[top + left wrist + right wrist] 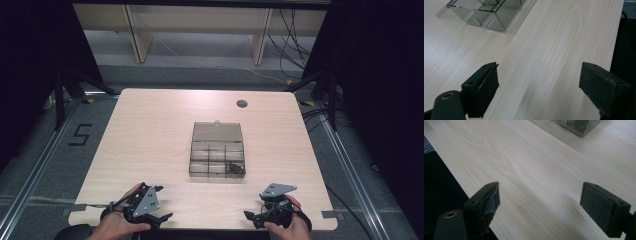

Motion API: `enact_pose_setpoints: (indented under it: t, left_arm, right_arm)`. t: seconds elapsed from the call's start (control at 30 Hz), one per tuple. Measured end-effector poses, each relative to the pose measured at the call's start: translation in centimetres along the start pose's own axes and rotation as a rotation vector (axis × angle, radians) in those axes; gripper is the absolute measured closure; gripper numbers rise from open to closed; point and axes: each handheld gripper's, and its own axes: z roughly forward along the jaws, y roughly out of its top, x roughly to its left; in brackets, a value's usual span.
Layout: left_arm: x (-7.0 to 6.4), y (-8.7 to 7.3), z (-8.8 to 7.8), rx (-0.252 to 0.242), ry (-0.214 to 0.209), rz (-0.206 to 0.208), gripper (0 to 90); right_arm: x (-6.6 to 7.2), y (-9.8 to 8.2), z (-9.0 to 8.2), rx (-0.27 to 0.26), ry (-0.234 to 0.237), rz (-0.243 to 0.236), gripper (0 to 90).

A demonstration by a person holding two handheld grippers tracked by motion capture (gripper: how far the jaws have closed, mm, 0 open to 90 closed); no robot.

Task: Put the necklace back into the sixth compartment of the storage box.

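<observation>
Both grippers idle at near table edge, jaws spread, empty.
Left gripper [161, 202] and right gripper [256, 206] well short of the open compartment box [217, 156] on the table [150, 135].

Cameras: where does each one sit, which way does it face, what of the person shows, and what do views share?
High view: above the person's side, facing forward and down on the table; both hands, left gripper and right gripper show.
Left gripper view: rides the left gripper, jaws apart, facing the clear box.
Right gripper view: rides the right gripper, jaws apart, box corner at top.
Shared: box, tabletop.
</observation>
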Motion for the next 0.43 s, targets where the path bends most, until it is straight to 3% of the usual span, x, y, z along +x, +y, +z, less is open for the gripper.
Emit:
enact_pose_setpoints:
  t: [0.1,0.2,0.3,0.43]
  left_arm:
    - [0.11,-0.02,-0.01,0.008,0.008,0.012,15.2]
    - [-0.01,0.0,-0.01,-0.001,-0.003,0.0,15.1]
    - [-0.01,0.0,-0.01,-0.001,-0.003,-0.001,15.2]
    - [0.0,0.0,0.01,-0.001,0.0,-0.001,15.2]
  right_arm:
    - [-0.29,-0.07,0.21,-0.013,0.013,-0.04,17.1]
    - [-0.17,-0.14,0.06,-0.004,0.005,-0.003,17.1]
    - [-0.43,-0.13,0.21,-0.019,0.024,-0.03,17.1]
    - [-0.4,-0.18,0.16,-0.017,0.012,-0.014,17.1]
